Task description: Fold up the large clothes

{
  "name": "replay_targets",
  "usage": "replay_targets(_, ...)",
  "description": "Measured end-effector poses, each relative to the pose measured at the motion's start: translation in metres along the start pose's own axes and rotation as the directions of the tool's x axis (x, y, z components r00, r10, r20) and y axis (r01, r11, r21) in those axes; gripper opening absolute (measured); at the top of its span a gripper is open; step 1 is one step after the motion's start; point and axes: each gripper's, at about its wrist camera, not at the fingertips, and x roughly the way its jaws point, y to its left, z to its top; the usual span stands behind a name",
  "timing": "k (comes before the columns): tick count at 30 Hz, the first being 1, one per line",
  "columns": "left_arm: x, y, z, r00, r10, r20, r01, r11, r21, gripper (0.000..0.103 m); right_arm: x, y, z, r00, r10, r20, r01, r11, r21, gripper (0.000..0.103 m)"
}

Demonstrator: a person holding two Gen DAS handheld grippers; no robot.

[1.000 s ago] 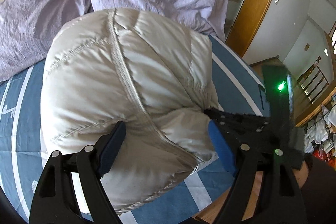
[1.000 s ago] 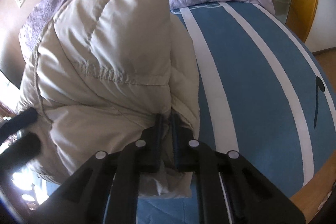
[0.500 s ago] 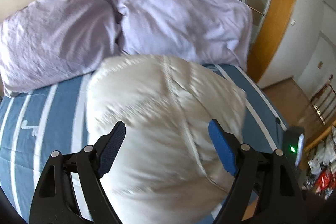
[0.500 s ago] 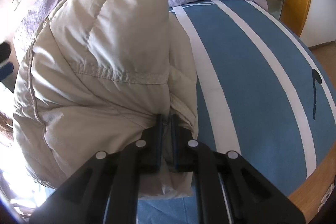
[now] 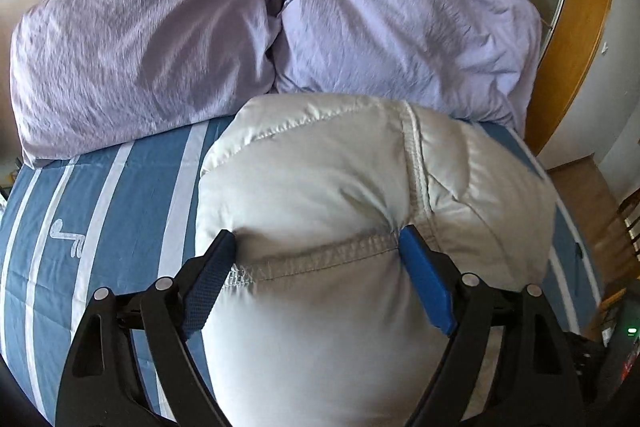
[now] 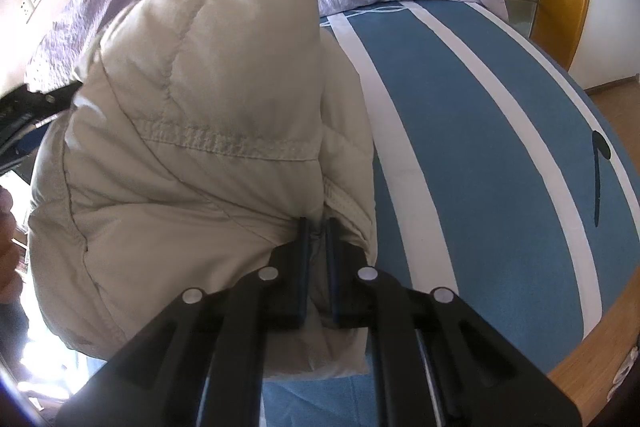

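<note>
A cream padded jacket (image 5: 344,211) lies bundled on the blue striped bed; it also shows in the right wrist view (image 6: 208,131). My left gripper (image 5: 318,247) is open, its blue pads (image 5: 424,279) spread wide and pressed into the top of the bundle on both sides of a stitched seam. My right gripper (image 6: 316,231) is shut on a fold of the jacket at its near right edge, low over the bed. Part of the left gripper (image 6: 28,115) shows at the far left edge of the right wrist view.
Two lilac pillows (image 5: 140,39) (image 5: 400,23) lie against the wall behind the jacket. The blue sheet with white stripes (image 6: 480,147) stretches to the right. The wooden bed edge (image 6: 592,359) and a wooden door frame (image 5: 572,39) are on the right.
My left gripper lifted off the jacket, swung up, then came down onto the top of the bundle with its jaws wide. My right gripper stayed shut on the fold.
</note>
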Motion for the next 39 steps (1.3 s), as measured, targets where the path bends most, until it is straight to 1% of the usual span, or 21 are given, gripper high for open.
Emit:
replay_targets(3,0.011,-0.004,-0.003,0.999,0.031,-0.006,-0.031,0.999,0.016,0.084,-0.001,-0.001,-0.001,1.000,0.000,0.010,-0.001,1.000,0.002,0.010)
replay_targets(10,0.026,-0.011,-0.006,0.998,0.056,-0.007,-0.056,0.998,0.036,0.085,-0.005,-0.007,0.001,1.000,0.000,0.027,0.000,1.000,-0.003,0.012)
replay_targets(13,0.030,-0.014,-0.007,0.998,0.068,-0.006,-0.068,0.997,0.047,0.085,-0.014,-0.009,0.007,0.999,0.001,0.038,-0.001,1.000,-0.001,0.012)
replay_targets(15,0.031,-0.016,-0.008,0.997,0.073,-0.006,-0.072,0.996,0.050,0.085,-0.022,-0.013,0.012,0.999,0.008,0.049,-0.008,1.000,0.009,0.016)
replay_targets(16,0.032,-0.016,-0.007,0.997,0.072,-0.007,-0.072,0.996,0.050,0.085,-0.029,-0.015,0.017,0.998,0.012,0.063,-0.013,1.000,0.016,0.020)
replay_targets(17,0.032,-0.017,-0.007,0.997,0.071,-0.007,-0.071,0.996,0.050,0.085,-0.034,-0.015,0.020,0.997,0.015,0.076,-0.016,1.000,0.017,0.029)
replay_targets(19,0.033,-0.018,-0.006,0.997,0.071,-0.006,-0.071,0.996,0.051,0.085,-0.044,-0.014,0.031,0.994,0.031,0.108,-0.033,0.999,0.017,0.035)
replay_targets(23,0.034,-0.021,-0.007,0.997,0.078,-0.001,-0.078,0.995,0.056,0.085,-0.054,-0.001,0.057,0.987,0.069,0.147,-0.067,0.998,-0.018,0.035)
replay_targets(30,0.034,-0.019,-0.007,0.997,0.073,0.003,-0.073,0.996,0.054,0.085,-0.042,0.033,0.103,0.981,0.082,0.177,-0.069,0.994,-0.083,0.035)
replay_targets(35,0.034,-0.018,-0.007,0.998,0.069,0.004,-0.069,0.996,0.051,0.085,-0.021,0.047,0.125,0.981,0.057,0.186,-0.036,0.993,-0.113,0.035)
replay_targets(39,0.034,-0.017,-0.007,0.998,0.062,0.003,-0.062,0.997,0.045,0.085,-0.003,0.044,0.127,0.986,0.027,0.164,-0.008,0.993,-0.118,0.033)
